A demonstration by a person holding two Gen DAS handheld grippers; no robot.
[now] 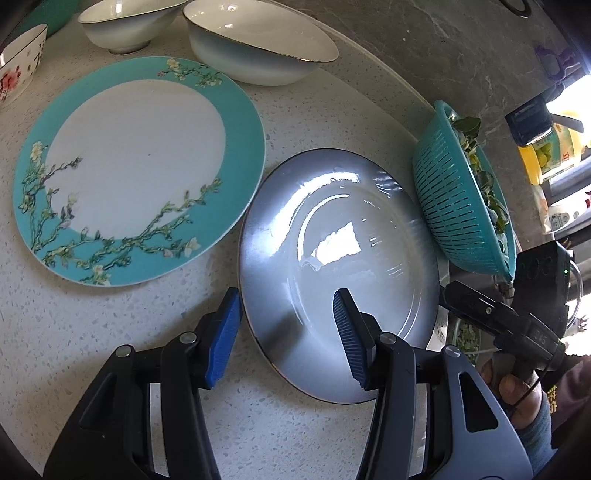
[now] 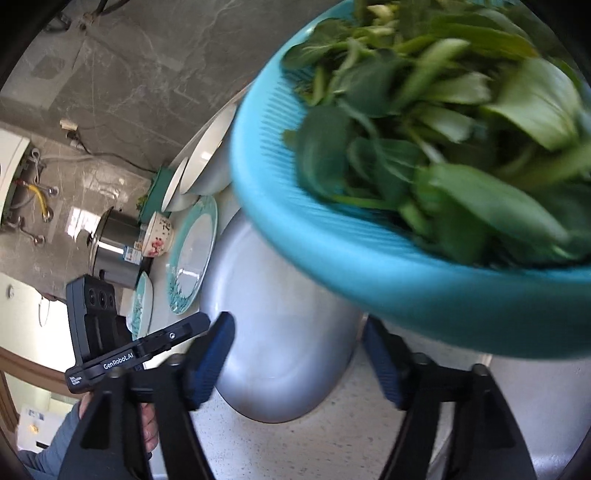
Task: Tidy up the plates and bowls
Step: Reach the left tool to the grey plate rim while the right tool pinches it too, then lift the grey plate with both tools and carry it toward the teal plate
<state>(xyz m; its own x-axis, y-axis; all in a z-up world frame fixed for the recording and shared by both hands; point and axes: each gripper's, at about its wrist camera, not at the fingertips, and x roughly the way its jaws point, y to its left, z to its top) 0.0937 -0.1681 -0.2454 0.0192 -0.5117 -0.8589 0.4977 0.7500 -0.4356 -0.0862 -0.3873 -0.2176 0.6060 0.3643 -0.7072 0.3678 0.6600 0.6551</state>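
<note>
A grey-rimmed white plate [image 1: 340, 273] lies flat on the speckled counter. My left gripper [image 1: 288, 332] stands open astride its near-left rim: one blue pad [image 1: 225, 332] is outside the rim over the counter, the other is above the plate's inside. Neither pad presses on the plate. In the right wrist view the same plate [image 2: 280, 314] lies beyond my right gripper [image 2: 299, 360], whose fingers are spread wide with nothing held. A large teal floral plate [image 1: 136, 170] lies to the left. Behind it are two white gold-rimmed bowls [image 1: 258, 44] [image 1: 129, 26] and a small floral bowl [image 1: 22, 62].
A teal colander [image 1: 461, 206] full of leafy greens [image 2: 461, 129] sits tilted right beside the grey plate, close above my right fingers. A steel pot [image 2: 114, 247] and a smaller teal plate [image 2: 142, 306] stand farther off. A grey stone wall [image 1: 443, 44] backs the counter.
</note>
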